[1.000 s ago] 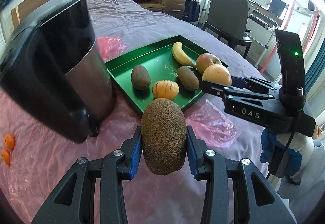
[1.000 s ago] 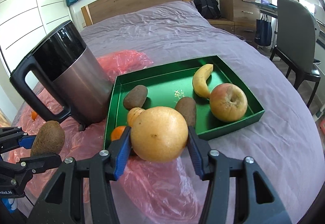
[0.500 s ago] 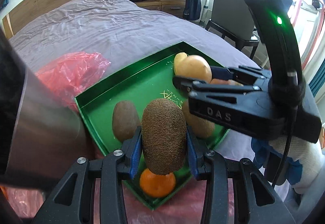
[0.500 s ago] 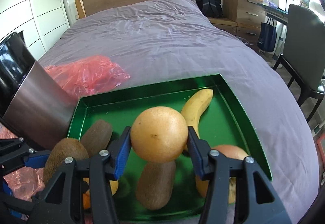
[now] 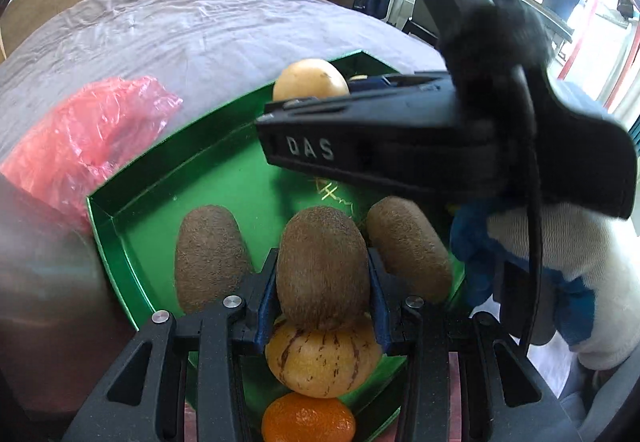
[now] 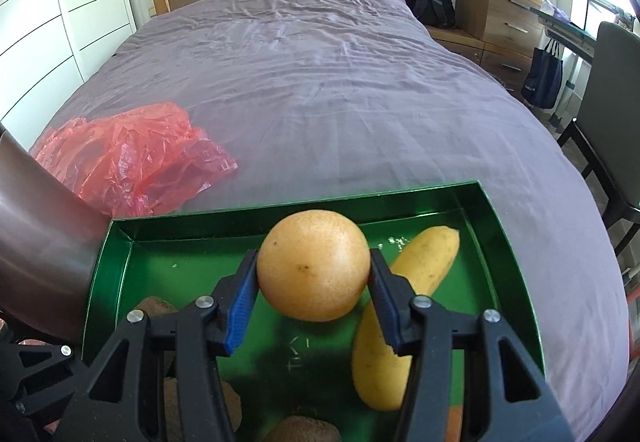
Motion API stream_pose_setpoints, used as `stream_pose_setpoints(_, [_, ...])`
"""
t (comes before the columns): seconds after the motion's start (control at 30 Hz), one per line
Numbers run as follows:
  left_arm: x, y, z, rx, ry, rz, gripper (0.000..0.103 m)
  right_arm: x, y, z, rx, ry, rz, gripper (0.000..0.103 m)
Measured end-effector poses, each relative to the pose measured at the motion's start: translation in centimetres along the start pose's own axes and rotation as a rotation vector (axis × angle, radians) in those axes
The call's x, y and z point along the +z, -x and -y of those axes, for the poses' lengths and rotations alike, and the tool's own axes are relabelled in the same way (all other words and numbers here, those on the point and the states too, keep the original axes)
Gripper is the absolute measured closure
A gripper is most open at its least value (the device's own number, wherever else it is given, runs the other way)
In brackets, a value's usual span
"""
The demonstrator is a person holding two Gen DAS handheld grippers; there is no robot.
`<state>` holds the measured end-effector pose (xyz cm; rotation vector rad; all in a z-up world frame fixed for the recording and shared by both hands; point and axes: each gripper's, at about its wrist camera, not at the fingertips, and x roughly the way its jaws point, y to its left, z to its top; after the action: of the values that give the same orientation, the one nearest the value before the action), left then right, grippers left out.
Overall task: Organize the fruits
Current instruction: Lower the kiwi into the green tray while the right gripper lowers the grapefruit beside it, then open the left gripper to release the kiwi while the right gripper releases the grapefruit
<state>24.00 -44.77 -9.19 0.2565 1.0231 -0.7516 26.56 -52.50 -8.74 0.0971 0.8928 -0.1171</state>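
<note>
Both grippers are carrying fruit over the green tray (image 6: pixel 516 274), so the step in hand is, I think, the placing of two fruits at once. The left gripper (image 5: pixel 322 282) is pinching a kiwi (image 5: pixel 322 262) between its blue pads; the kiwi is hanging above the tray, between two other kiwis (image 5: pixel 210 254) that are lying on the tray floor, and over a striped yellow fruit (image 5: pixel 324 358) and a mandarin (image 5: pixel 308 420) near the front wall. The right gripper (image 6: pixel 314 282) is squeezing a round yellow-orange fruit (image 6: pixel 314 266), probably an orange or a grapefruit, above the bare middle of the tray, just beside the banana (image 6: pixel 404 314).

The next move is probably asking for lowering each fruit to a free spot and only then spreading the jaws. The kiwi has little free floor under it, so it may roll against its neighbours.

For writing: the letters "DAS" (image 5: pixel 310 149) are standing in white on the side of the right gripper in the left wrist view. Some thin gold marks on the tray floor (image 5: pixel 334 195) are not readable.
</note>
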Motion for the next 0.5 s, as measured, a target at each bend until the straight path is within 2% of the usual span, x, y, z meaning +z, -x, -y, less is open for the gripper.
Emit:
stream_pose_setpoints(0.33, [-0.6, -0.4, -0.2, -0.016, 0.024, 0.001, 0.067, -0.4, -2.4, -1.0, -0.002, 0.058, -0.092, 0.075])
stream_pose_setpoints(0.5, [-0.5, -0.1, -0.4, -0.009, 0.035, -0.006, 0.067, -0.5, -2.3, -1.0, -0.005, 0.058, -0.100, 0.074])
